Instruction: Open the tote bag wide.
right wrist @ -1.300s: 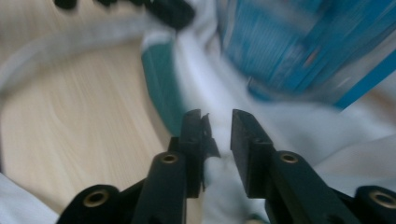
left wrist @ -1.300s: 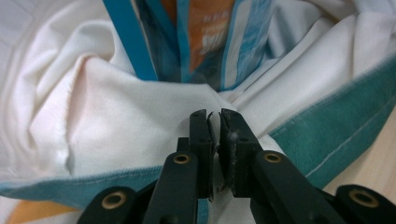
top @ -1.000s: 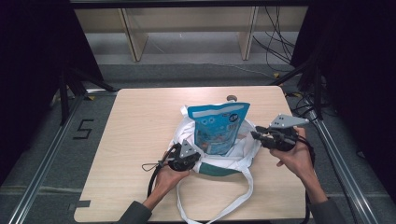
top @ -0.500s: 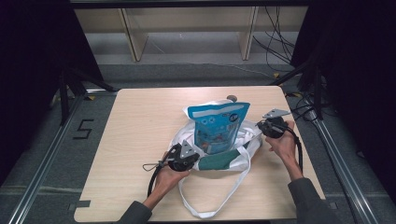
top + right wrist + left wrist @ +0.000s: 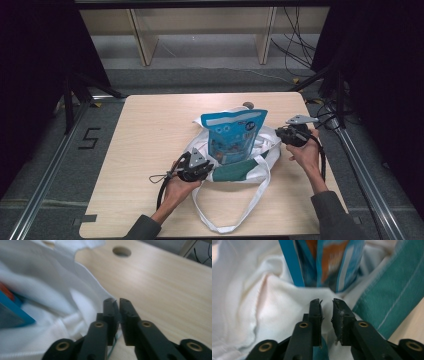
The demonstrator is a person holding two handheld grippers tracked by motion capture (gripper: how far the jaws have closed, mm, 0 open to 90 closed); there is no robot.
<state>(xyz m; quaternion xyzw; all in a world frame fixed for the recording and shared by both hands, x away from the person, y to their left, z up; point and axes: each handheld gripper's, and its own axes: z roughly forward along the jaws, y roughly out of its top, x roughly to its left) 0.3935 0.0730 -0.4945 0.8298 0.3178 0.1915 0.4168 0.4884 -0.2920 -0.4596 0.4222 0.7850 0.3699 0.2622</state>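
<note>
While the blue snack pouch (image 5: 234, 135) stands half inside the white tote bag (image 5: 250, 167) near the bench's middle, toward its right edge, both grippers pinch the bag's rim: left gripper (image 5: 327, 305) clamped on the near side, right gripper (image 5: 117, 305) on the far-right edge, probably to hold the mouth open so it slides in.

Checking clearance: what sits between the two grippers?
In the high view, the white bag with the blue pouch standing in it lies between the left gripper and right gripper.
</note>
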